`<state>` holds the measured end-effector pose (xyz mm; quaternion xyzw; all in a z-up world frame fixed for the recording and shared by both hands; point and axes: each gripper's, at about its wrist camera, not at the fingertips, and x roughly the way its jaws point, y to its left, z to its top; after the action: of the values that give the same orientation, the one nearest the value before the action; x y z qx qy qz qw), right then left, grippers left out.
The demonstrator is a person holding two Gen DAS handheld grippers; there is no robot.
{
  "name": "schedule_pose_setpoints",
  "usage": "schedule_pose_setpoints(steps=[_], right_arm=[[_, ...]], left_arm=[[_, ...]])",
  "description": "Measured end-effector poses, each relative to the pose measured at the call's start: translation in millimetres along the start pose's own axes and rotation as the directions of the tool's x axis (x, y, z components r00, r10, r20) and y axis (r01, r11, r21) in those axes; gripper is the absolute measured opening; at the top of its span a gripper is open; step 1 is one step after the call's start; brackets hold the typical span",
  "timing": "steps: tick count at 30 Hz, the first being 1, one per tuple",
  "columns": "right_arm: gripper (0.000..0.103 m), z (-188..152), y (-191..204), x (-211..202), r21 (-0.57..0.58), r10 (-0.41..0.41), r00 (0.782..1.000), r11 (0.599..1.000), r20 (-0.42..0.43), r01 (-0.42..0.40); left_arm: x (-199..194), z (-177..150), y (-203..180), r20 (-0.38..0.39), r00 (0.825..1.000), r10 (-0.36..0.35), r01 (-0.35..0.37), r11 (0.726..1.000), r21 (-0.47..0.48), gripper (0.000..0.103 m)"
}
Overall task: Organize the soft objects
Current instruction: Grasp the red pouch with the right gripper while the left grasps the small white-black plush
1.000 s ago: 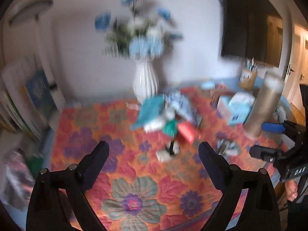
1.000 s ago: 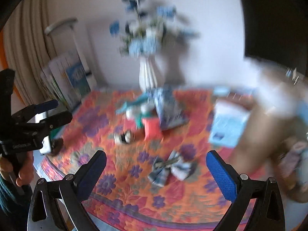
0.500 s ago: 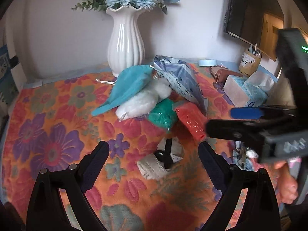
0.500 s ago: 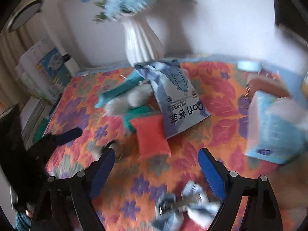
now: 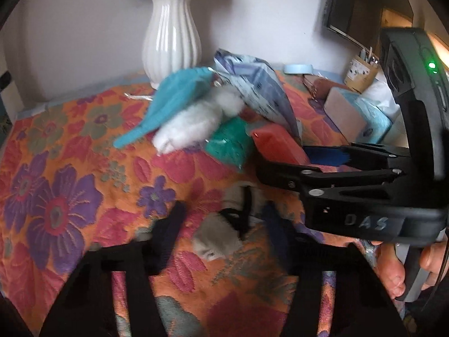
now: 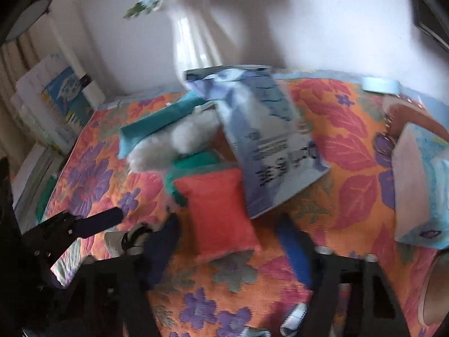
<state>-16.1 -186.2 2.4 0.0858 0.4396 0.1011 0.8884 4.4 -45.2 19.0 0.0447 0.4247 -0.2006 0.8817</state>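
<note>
A pile of soft things lies on the floral cloth [image 5: 56,185]: a teal cloth [image 5: 174,98], a white fluffy piece [image 5: 193,123], a green pouch [image 5: 228,143], an orange-red pouch [image 6: 219,213] and a blue-white bag [image 6: 269,137]. A small grey-white sock with a black strap [image 5: 224,230] lies in front. My left gripper [image 5: 224,224] is open, its fingers either side of the sock. My right gripper [image 6: 230,236] is open, its fingers straddling the near end of the orange-red pouch; it also shows in the left wrist view [image 5: 294,163].
A white ribbed vase [image 5: 171,39] with blue flowers stands behind the pile. A tissue box [image 6: 421,185] and a brown pouch [image 5: 322,84] lie at the right. A striped bow [image 6: 291,320] lies near the front edge. Books [image 6: 53,104] stand at the left.
Both grippers have moved forward and down toward the pile. The left now straddles the sock, the right straddles the orange-red pouch. Both openings look narrower.
</note>
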Motion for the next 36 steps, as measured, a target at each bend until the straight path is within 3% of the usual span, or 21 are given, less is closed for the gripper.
schedule_pose_setpoints(steps=[1, 2, 4, 13, 15, 19, 22, 30, 32, 36], right_arm=[[0.046, -1, 3, 1, -0.016, -0.001, 1.000, 1.000, -0.001, 0.001], [0.042, -2, 7, 1, -0.036, -0.006, 1.000, 0.999, 0.000, 0.006], [0.041, -3, 14, 1, -0.063, -0.011, 1.000, 0.998, 0.006, 0.011], [0.040, -13, 21, -18, -0.083, -0.011, 1.000, 0.996, 0.006, 0.012], [0.040, -20, 31, -31, -0.107, -0.028, 0.999, 0.994, -0.017, 0.026], [0.040, -38, 47, -47, -0.129, 0.030, 0.999, 0.991, -0.025, -0.033], [0.040, -49, 55, -39, -0.160, -0.010, 1.000, 0.987, -0.024, 0.006], [0.044, -57, 46, -30, -0.117, -0.033, 0.999, 0.993, -0.016, 0.031], [0.055, -57, 45, -31, -0.114, -0.018, 1.000, 0.993, -0.013, 0.017], [0.056, -56, 46, -30, -0.115, -0.027, 0.999, 0.993, -0.019, 0.025]], left_arm=[[0, 0, 0, 0.002, 1.000, 0.005, -0.005, 1.000, 0.001, 0.037], [-1, 0, 0, 0.005, 1.000, 0.001, -0.001, 1.000, 0.001, 0.031], [-2, -1, 0, 0.005, 1.000, -0.009, 0.009, 1.000, -0.004, 0.025], [-30, -16, -2, 0.019, 0.998, 0.052, -0.051, 0.998, -0.027, 0.024], [-38, -23, 0, 0.008, 0.999, 0.043, -0.043, 0.998, -0.039, 0.024], [-43, -39, 8, 0.002, 1.000, -0.011, 0.011, 0.997, -0.074, 0.024], [-44, -42, 11, 0.018, 1.000, -0.009, 0.011, 0.996, -0.089, 0.025], [-45, -42, 20, 0.028, 0.996, -0.084, 0.087, 0.987, -0.133, 0.038], [-44, -42, 23, 0.031, 0.993, -0.112, 0.115, 0.983, -0.145, 0.048], [-47, -43, 20, 0.046, 0.991, -0.127, 0.132, 0.982, -0.136, 0.064]])
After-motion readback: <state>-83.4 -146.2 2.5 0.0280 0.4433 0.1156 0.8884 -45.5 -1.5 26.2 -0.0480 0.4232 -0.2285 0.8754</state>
